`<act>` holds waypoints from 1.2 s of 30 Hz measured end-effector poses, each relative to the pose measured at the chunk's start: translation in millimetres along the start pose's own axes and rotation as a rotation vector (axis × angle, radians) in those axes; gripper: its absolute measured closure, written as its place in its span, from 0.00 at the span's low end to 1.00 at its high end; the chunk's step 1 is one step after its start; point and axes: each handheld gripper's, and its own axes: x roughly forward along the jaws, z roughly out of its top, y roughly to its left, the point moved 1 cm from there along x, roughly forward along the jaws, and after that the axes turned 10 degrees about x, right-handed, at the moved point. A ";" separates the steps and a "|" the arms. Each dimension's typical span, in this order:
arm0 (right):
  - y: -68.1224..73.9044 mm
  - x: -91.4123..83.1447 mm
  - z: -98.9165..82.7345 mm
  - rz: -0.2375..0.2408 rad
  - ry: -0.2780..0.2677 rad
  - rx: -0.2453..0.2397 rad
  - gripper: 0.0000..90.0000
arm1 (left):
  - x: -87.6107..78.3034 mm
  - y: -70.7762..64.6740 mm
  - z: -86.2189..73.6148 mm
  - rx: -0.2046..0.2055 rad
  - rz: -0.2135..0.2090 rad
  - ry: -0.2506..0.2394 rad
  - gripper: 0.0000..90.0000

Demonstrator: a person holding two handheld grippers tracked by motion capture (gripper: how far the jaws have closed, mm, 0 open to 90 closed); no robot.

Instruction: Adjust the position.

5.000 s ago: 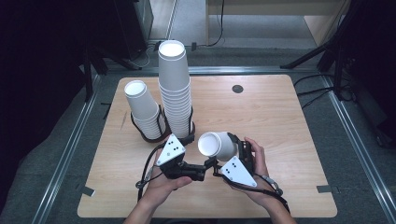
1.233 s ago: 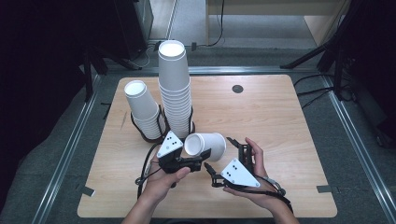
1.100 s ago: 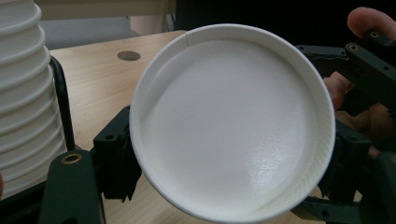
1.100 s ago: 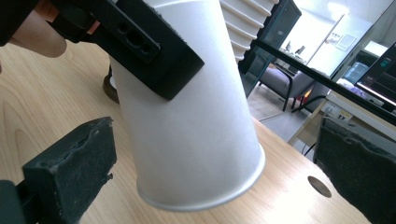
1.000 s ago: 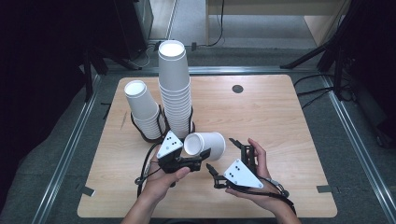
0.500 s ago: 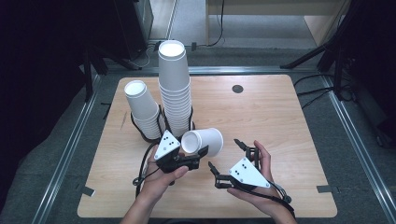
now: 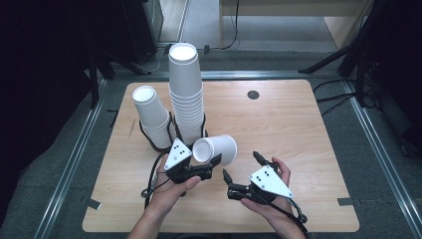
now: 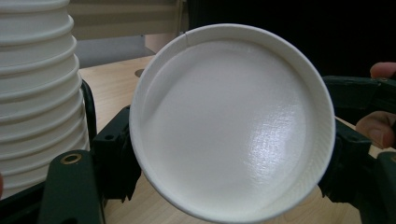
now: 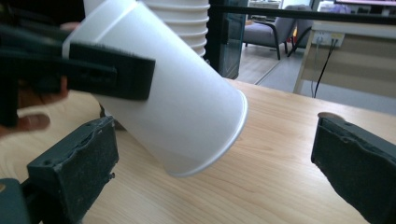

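Pale wood table [image 7: 298, 129] sits in a dark room. Just below the high view's centre, a white paper cup [image 7: 216, 149] lies on its side off the surface, long axis running left to right, open mouth facing left toward the left gripper [image 7: 211, 167], base toward the right. That gripper's jaws pinch the cup near its rim. Lower right of it, the right gripper [image 7: 241, 169] hangs with jaws spread wide, holding nothing. Two cup stacks [image 7: 186, 94] stand upper left.

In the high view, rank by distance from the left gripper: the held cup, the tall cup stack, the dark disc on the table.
1. held cup, clamped in the left gripper.
2. tall cup stack, just behind it.
3. dark disc, far side, toward the right.
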 end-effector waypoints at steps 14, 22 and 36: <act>7.3 2.5 3.9 -0.009 -0.061 0.354 0.06 | -0.6 3.8 -1.4 -0.015 0.009 -0.006 0.25; 16.4 8.1 -1.7 -0.010 -0.041 0.511 0.07 | -1.1 5.1 -2.0 -0.020 0.009 -0.019 0.25; 2.1 6.9 4.2 0.079 -0.011 1.008 0.00 | -2.0 7.4 -3.6 -0.030 0.013 -0.035 0.25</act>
